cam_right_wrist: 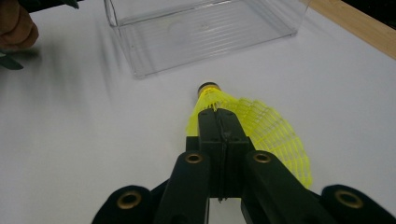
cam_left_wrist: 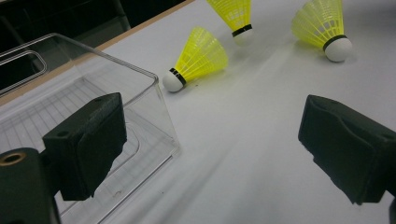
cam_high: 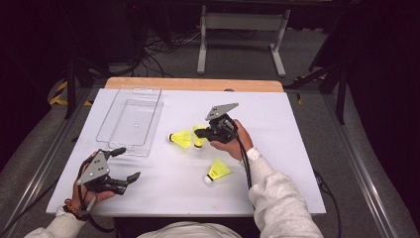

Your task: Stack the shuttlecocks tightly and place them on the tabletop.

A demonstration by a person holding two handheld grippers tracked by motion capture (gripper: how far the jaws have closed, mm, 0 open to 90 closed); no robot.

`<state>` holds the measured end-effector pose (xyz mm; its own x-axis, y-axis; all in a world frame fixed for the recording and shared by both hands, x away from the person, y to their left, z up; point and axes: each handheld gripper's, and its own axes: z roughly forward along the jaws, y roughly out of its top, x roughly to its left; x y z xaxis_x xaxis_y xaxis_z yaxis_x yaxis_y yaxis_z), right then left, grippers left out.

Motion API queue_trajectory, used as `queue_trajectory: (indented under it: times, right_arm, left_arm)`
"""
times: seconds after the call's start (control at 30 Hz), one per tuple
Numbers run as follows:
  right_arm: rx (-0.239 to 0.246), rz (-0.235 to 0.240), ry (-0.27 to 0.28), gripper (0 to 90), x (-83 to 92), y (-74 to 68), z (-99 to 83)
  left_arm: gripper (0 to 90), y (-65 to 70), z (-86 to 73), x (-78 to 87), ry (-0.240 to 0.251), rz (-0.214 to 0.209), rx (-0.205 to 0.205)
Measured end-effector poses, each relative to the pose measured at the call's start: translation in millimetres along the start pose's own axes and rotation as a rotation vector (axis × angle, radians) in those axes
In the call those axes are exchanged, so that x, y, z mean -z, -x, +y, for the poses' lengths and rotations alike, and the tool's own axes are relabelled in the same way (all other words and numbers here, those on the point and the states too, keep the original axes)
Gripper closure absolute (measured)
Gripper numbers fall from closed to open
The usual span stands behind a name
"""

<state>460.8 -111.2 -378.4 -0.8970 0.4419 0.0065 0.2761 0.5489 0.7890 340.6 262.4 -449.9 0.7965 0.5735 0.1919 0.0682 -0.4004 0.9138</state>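
Right hand-held gripper (cam_right_wrist: 218, 122) of mine is clenched on the skirt of a yellow plastic shuttlecock (cam_right_wrist: 261, 130), jaws pressed flat together with the mesh pinched between them; its dark-banded cork nose points away from the jaws, toward the clear plastic rectangular bin (cam_right_wrist: 205, 32) that lies just ahead on the white table (cam_right_wrist: 84, 140). I judge the grip risky: the jaws bite only the thin, springy edge of the skirt, so a quick lift or a swing could let the shuttlecock tear free or pivot and drop short of the bin, and squeezing may leave the mesh creased. From above, my right hand (cam_high: 229, 139) holds that gripper low over the table, pointing left toward the bin, wrist slightly bent, forearm coming in from the lower right. A second yellow shuttlecock (cam_high: 181, 139) lies just past the jaws, between them and the bin, and a careless sweep could knock it aside; a third (cam_high: 217, 171) rests behind my hand, nearer me. My left hand-held gripper (cam_high: 126, 166) sits released, jaws wide apart and holding nothing, beside the bin's near corner.
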Motion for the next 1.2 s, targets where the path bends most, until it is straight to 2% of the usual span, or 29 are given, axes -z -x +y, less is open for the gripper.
queue_trajectory:
  times: [0.13, 0.23, 0.43, 0.6, 0.77, 0.9, 1.2]
  right_arm:
    - [0.011, -0.010, 0.003, 90.0, -6.1, 0.3, 5.1]
    - [0.025, -0.031, -0.016, 90.0, -14.0, 0.3, 6.7]
    - [0.014, -0.034, -0.009, 90.0, -22.1, 4.5, 6.0]
    - [-0.015, -0.040, -0.030, 89.8, -29.9, 10.6, 0.2]
    - [-0.034, -0.034, -0.028, 87.1, -25.6, 14.0, -4.4]
    - [-0.054, -0.019, -0.060, 81.5, -20.8, 18.6, -14.9]
    - [-0.063, -0.011, -0.123, 77.9, -13.9, 20.7, -33.3]
  left_arm:
    - [8.7, -0.7, -0.4, 0.4, 0.000, 0.001, 0.004]
    - [8.8, 0.0, -0.4, 0.8, -0.001, 0.001, 0.002]
    - [8.9, -0.4, -0.8, 0.0, -0.004, -0.001, 0.002]
    - [9.0, -0.2, -0.7, -0.3, -0.008, -0.001, -0.003]
    - [9.0, -0.6, -1.0, 0.2, -0.007, -0.001, -0.001]
    - [9.0, -0.4, -0.9, 0.1, -0.009, 0.002, 0.000]
    - [9.0, -0.1, -1.1, -1.4, -0.015, 0.000, 0.000]
